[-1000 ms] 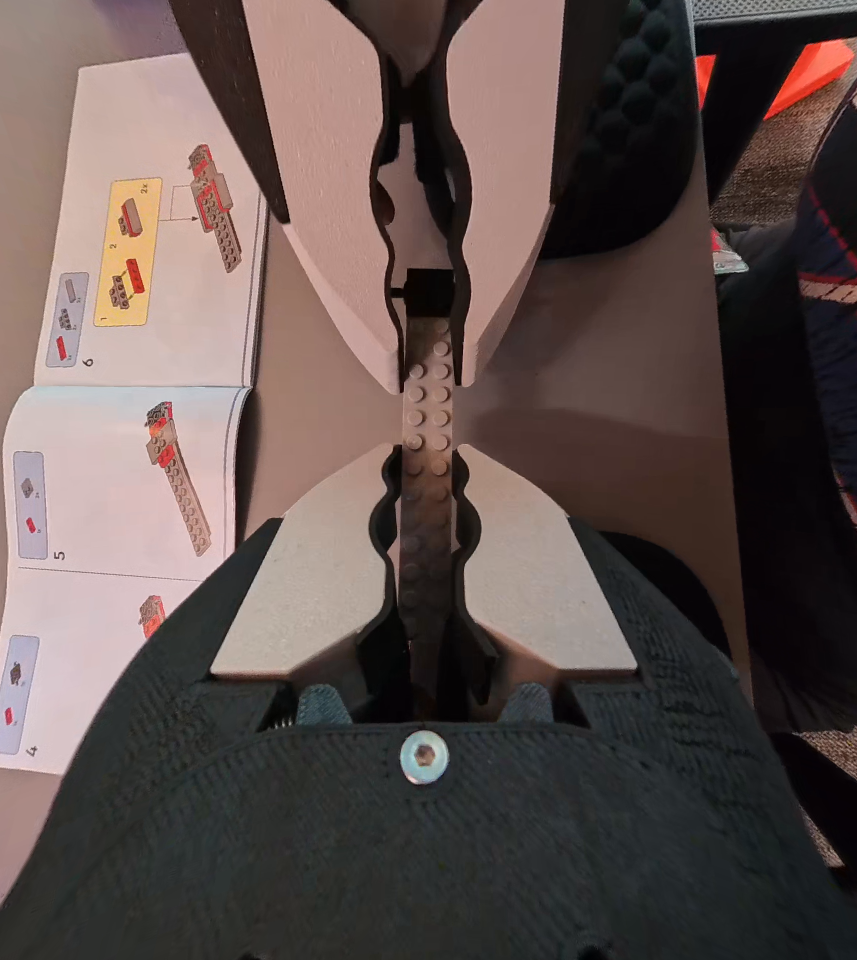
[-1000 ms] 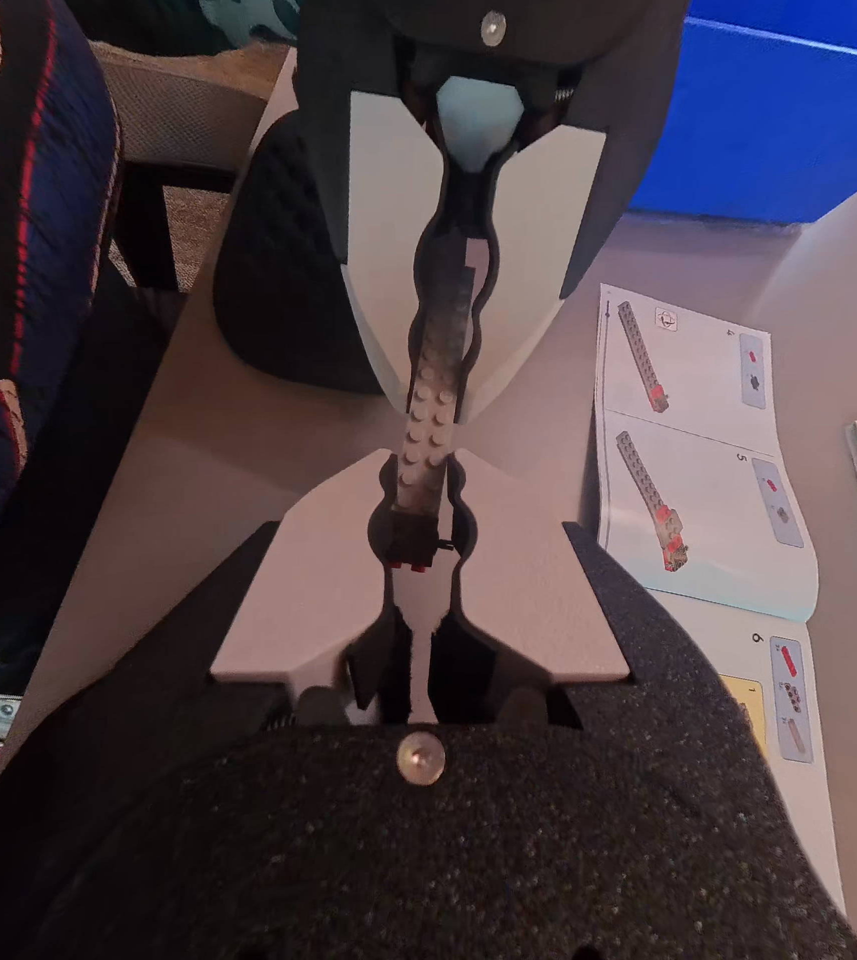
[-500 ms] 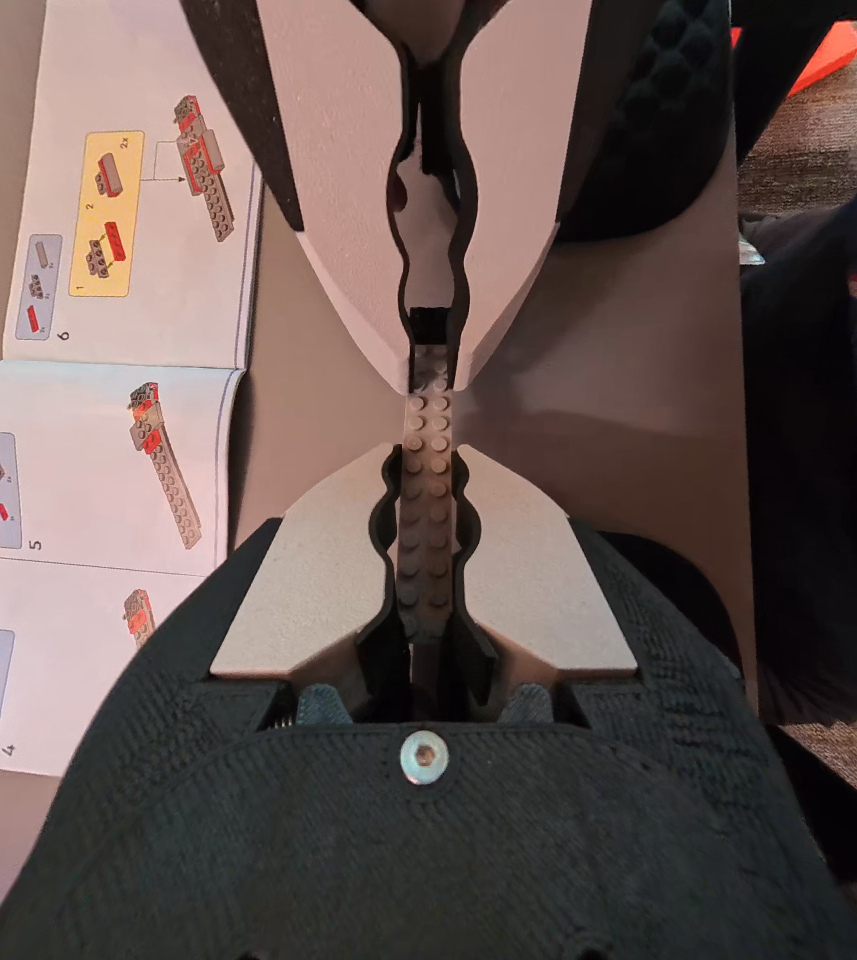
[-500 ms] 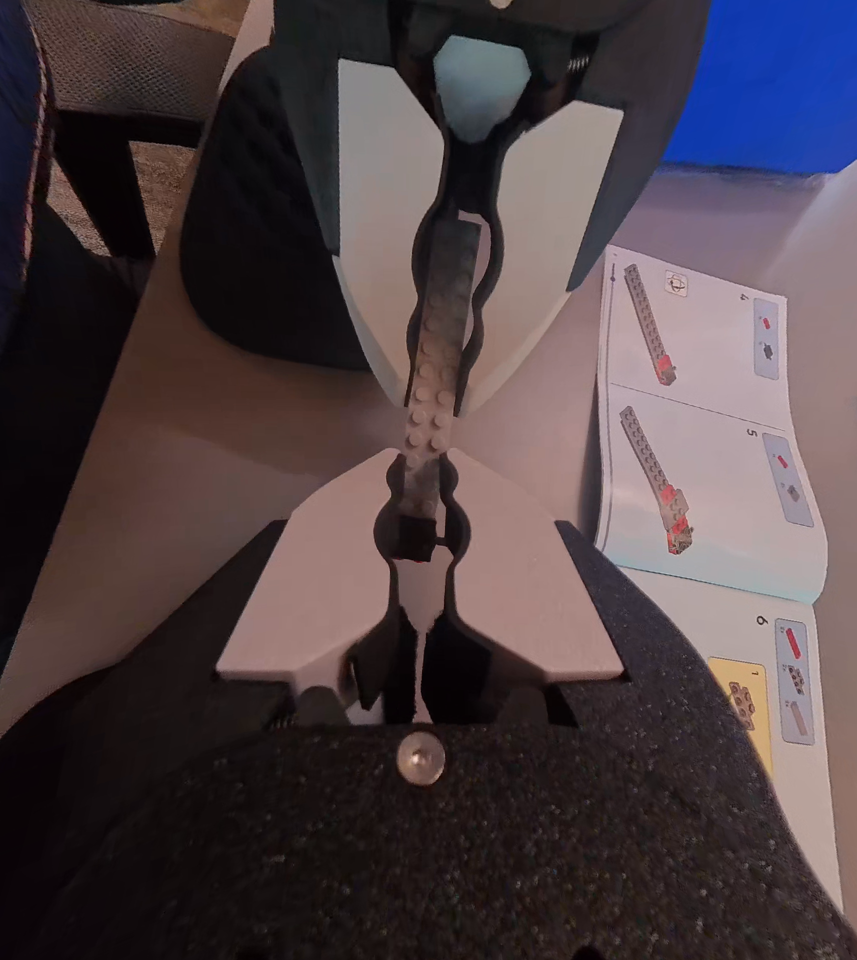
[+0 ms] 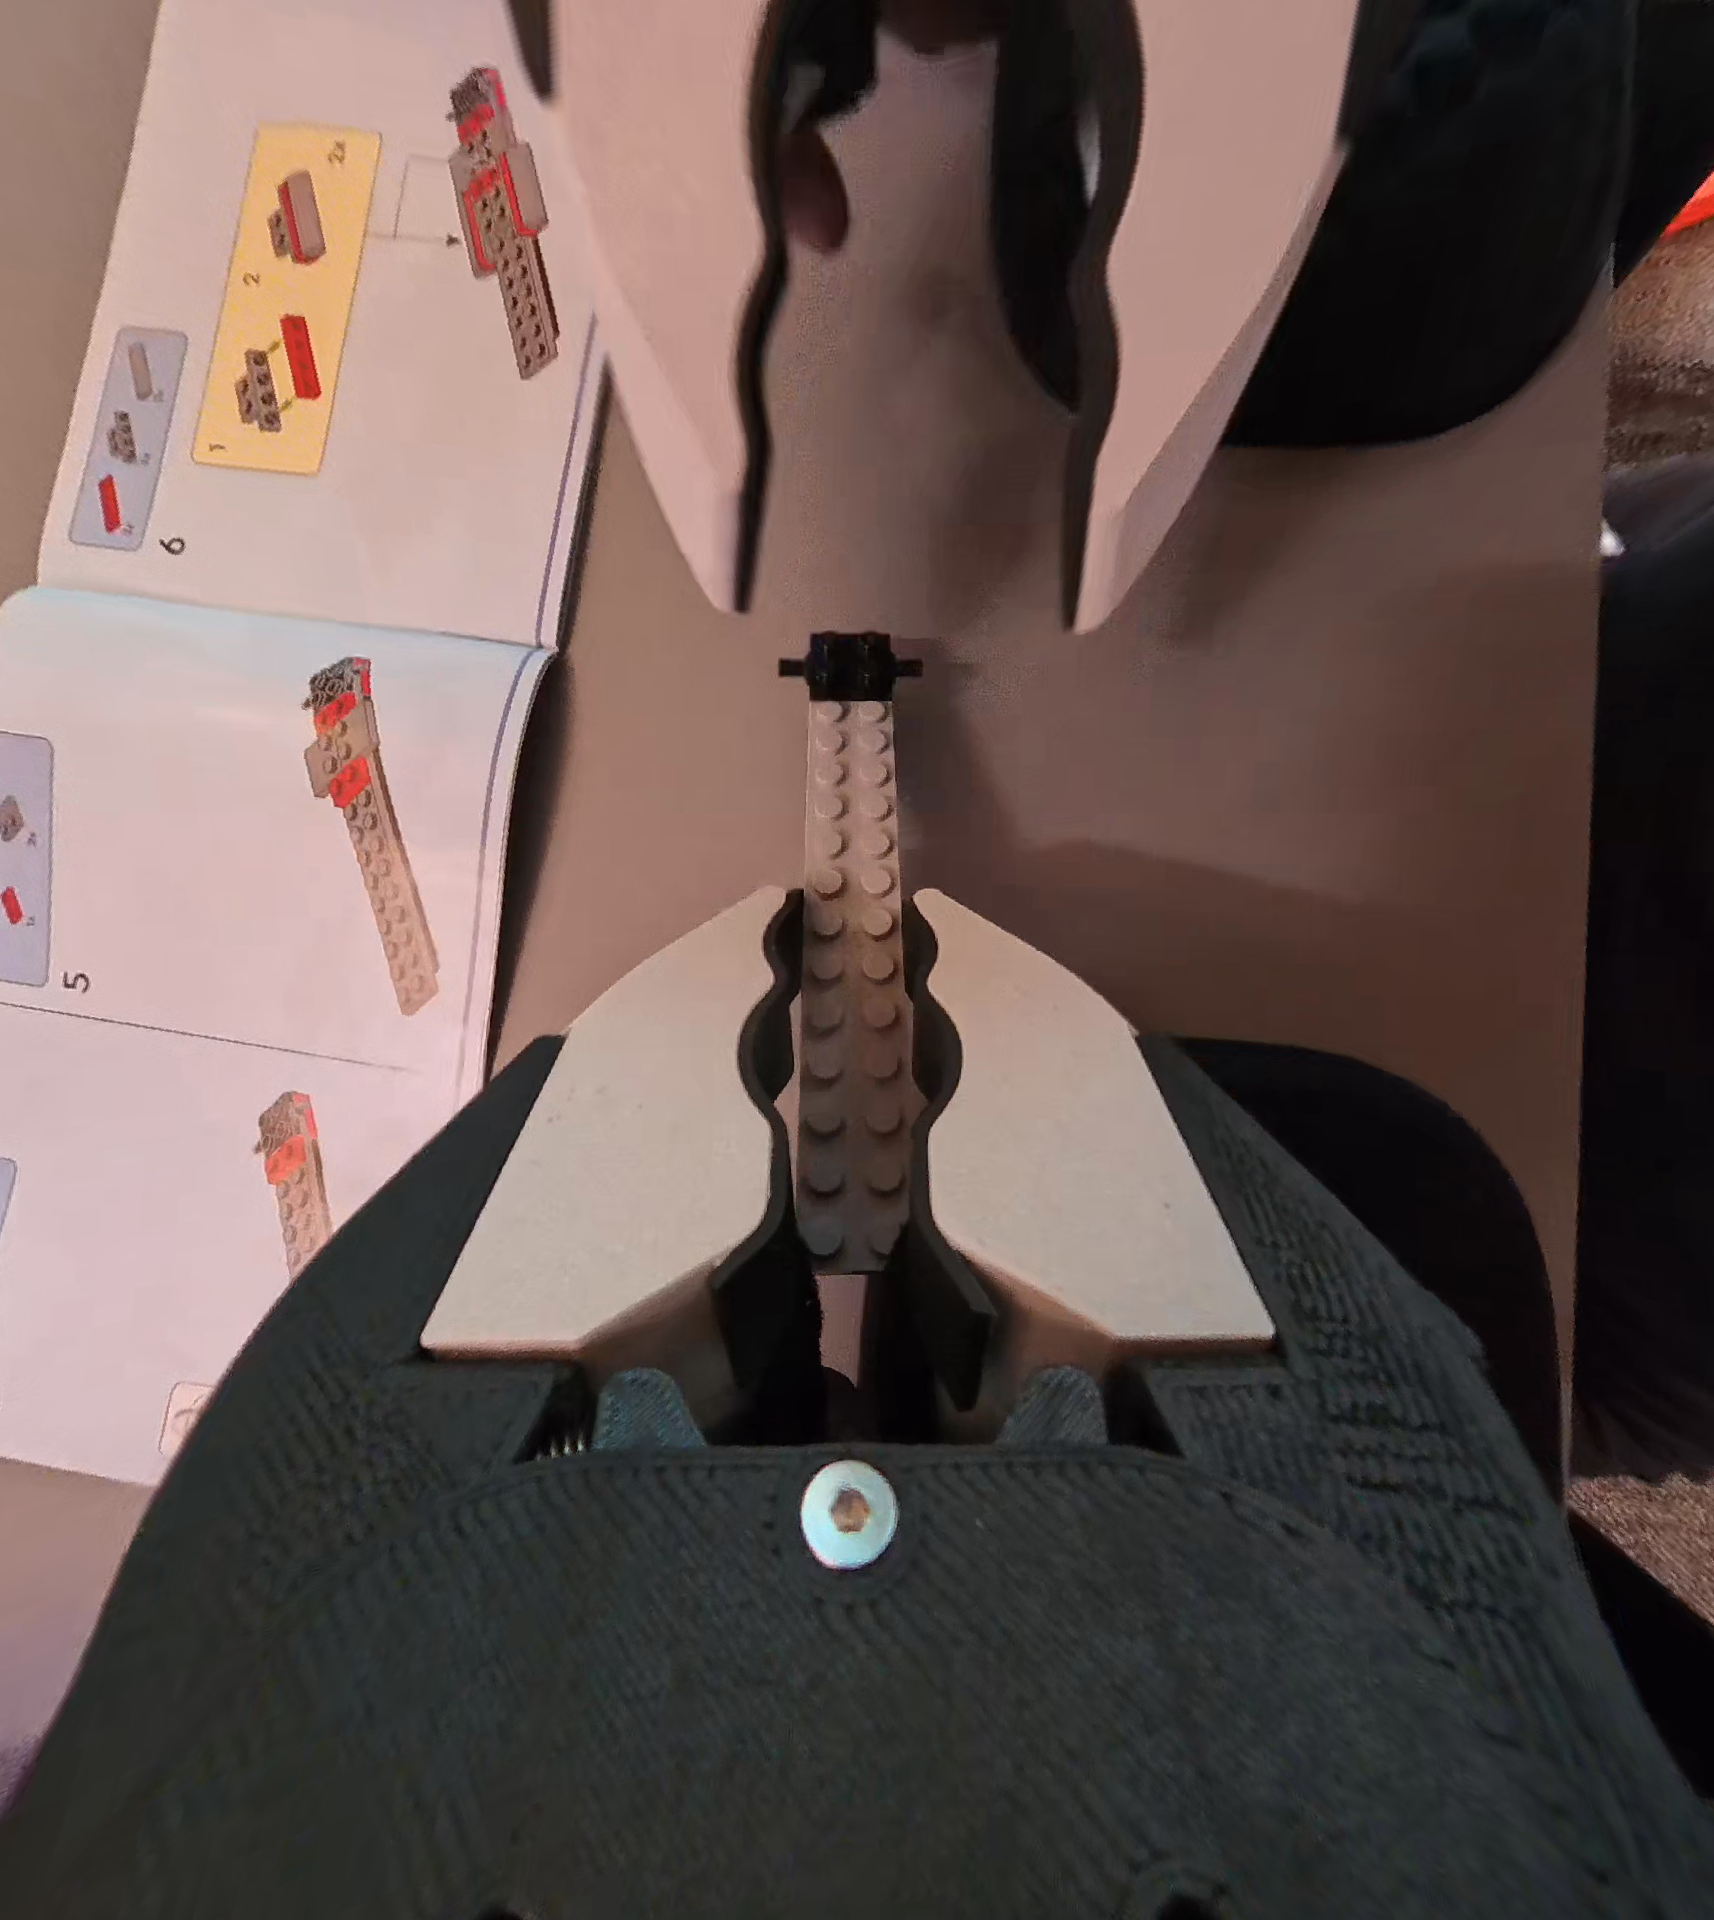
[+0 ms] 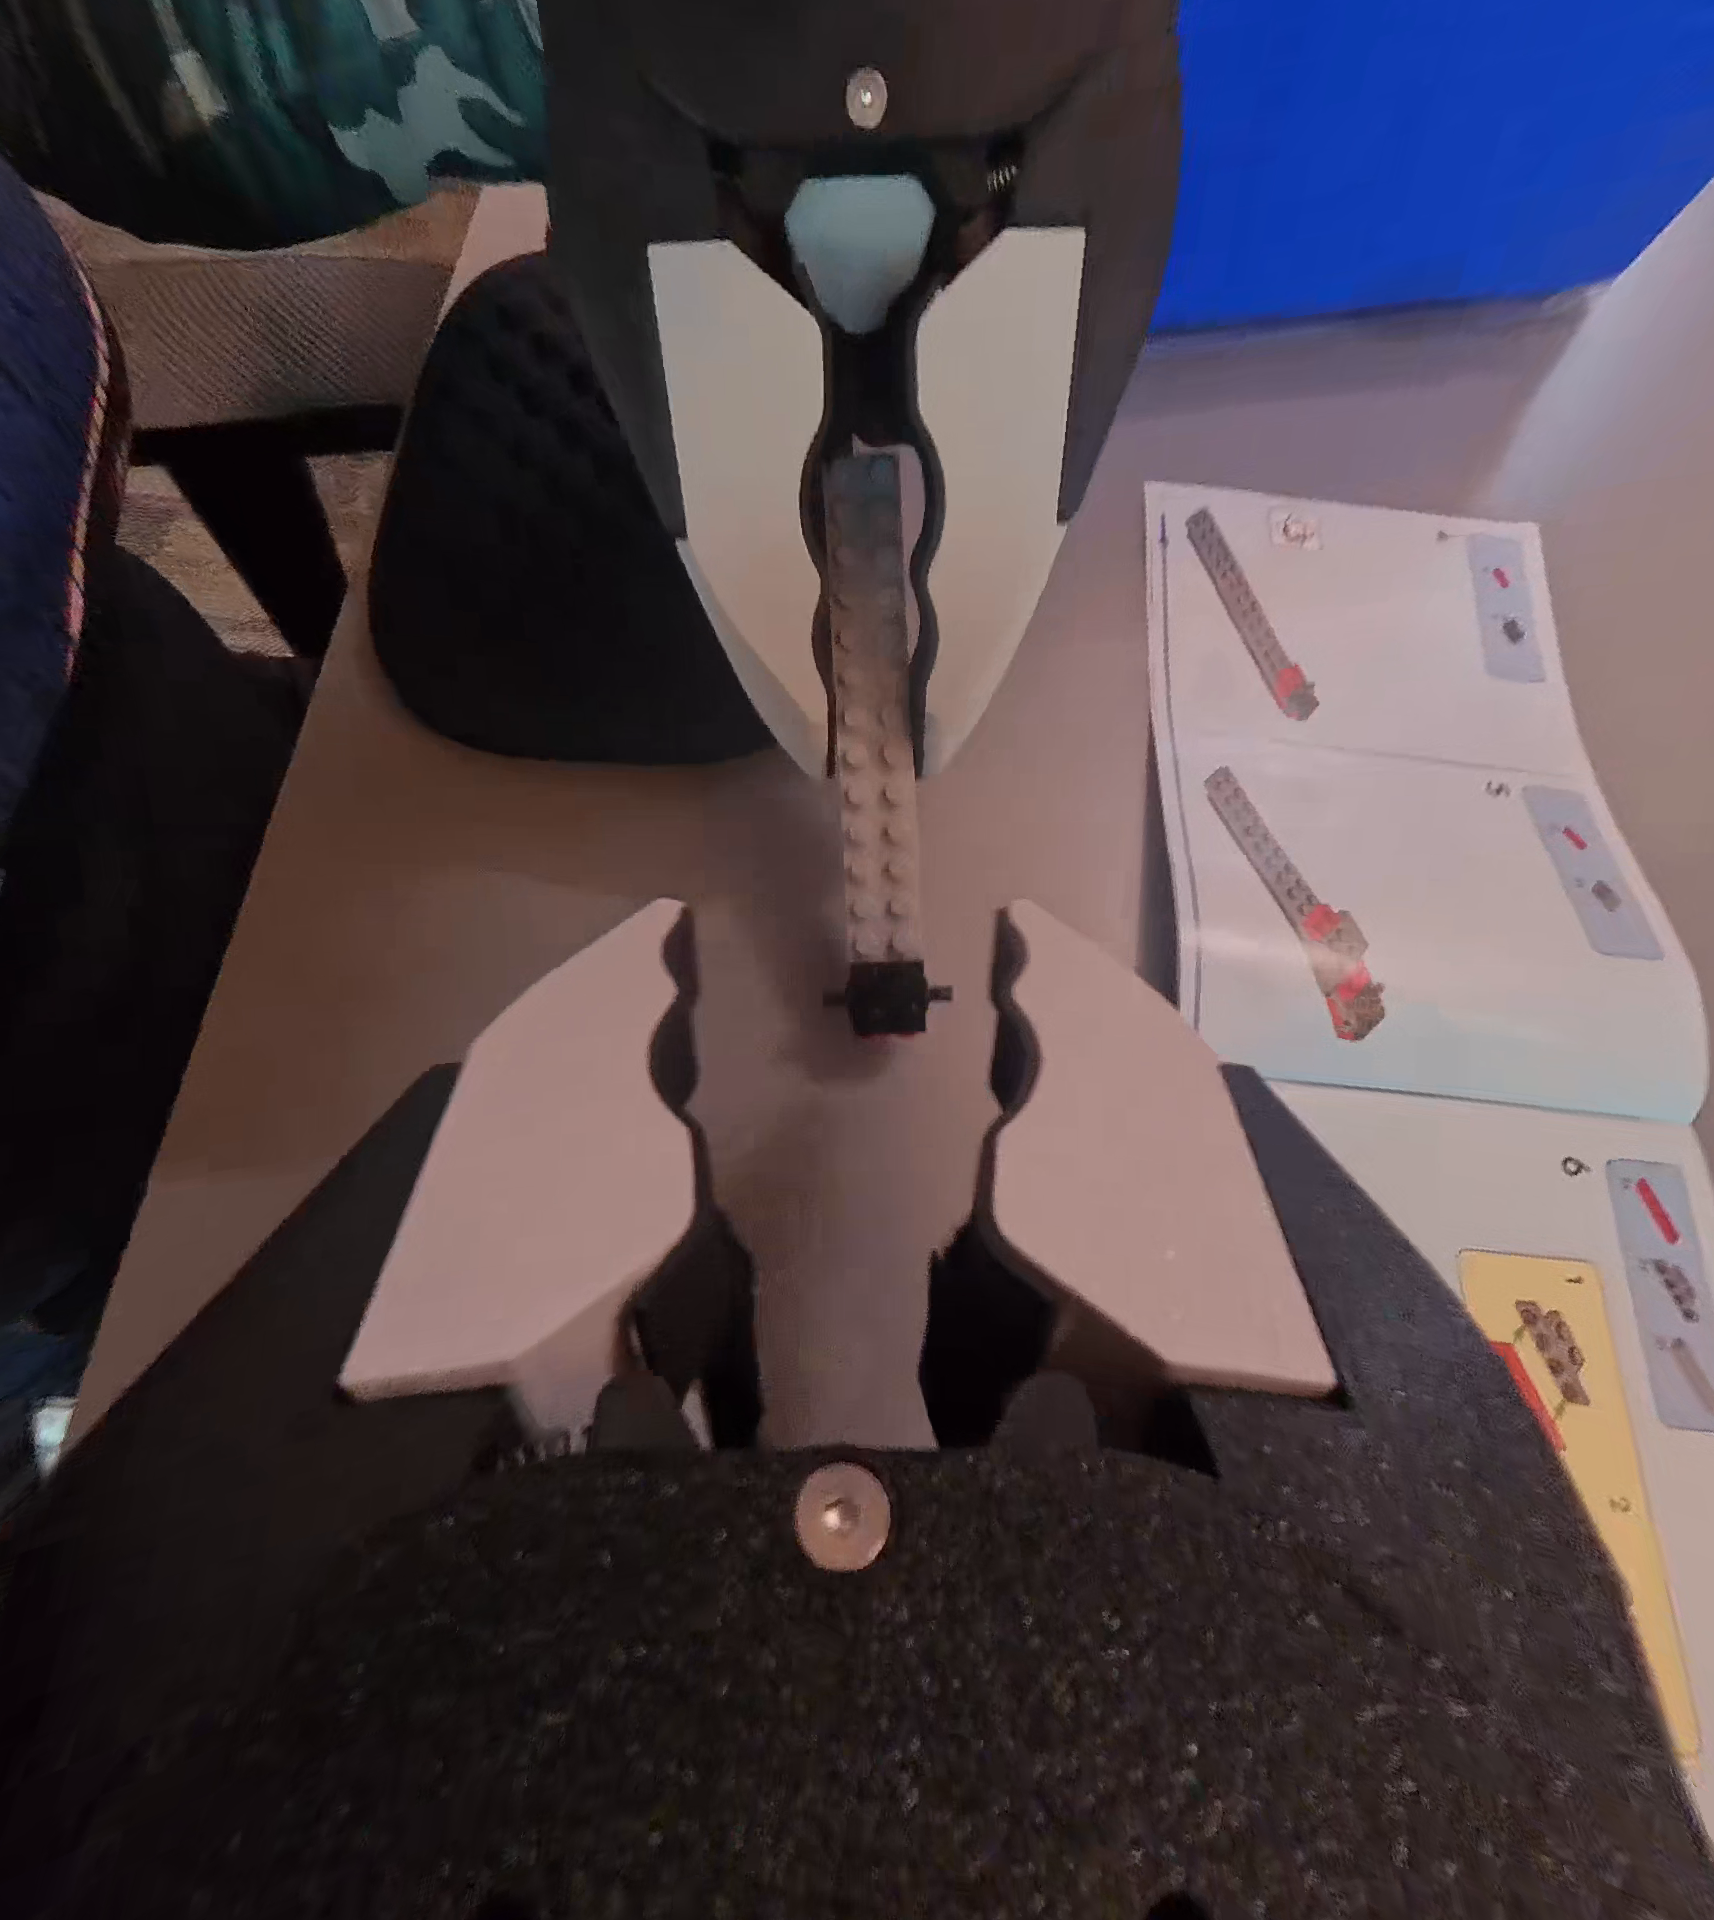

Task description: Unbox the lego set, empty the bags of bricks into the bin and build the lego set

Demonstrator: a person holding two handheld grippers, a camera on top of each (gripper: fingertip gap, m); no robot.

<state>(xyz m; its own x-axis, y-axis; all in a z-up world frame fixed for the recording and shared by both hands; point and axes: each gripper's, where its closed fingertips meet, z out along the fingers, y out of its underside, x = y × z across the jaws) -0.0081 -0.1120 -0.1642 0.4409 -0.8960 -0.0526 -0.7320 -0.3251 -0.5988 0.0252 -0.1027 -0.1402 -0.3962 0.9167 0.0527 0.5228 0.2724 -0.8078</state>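
Note:
My left gripper (image 5: 853, 909) is shut on a long grey studded plate (image 5: 853, 831) and holds it above the table, pointing away. A small black piece with side pins (image 5: 851, 665) sits on the plate's far end. My right gripper (image 6: 842, 914) is open and empty, facing the left one. Its fingers stand apart on either side of the black piece (image 6: 884, 1003), without touching it. In the left wrist view the right gripper (image 5: 905, 613) shows blurred at the top. In the right wrist view the left gripper (image 6: 868, 758) holds the plate (image 6: 874, 831).
An open instruction booklet (image 5: 240, 727) lies on the table to the left; it also shows in the right wrist view (image 6: 1393, 831). The table edge (image 5: 1585, 935) runs close on the right, with a black chair beyond. A blue wall (image 6: 1455, 156) stands behind. The tips of one gripper are about 5 cm away from the tips of the other.
My right gripper has opened and let go of the plate's black end, then drawn back a little. My left gripper keeps hold of the plate.

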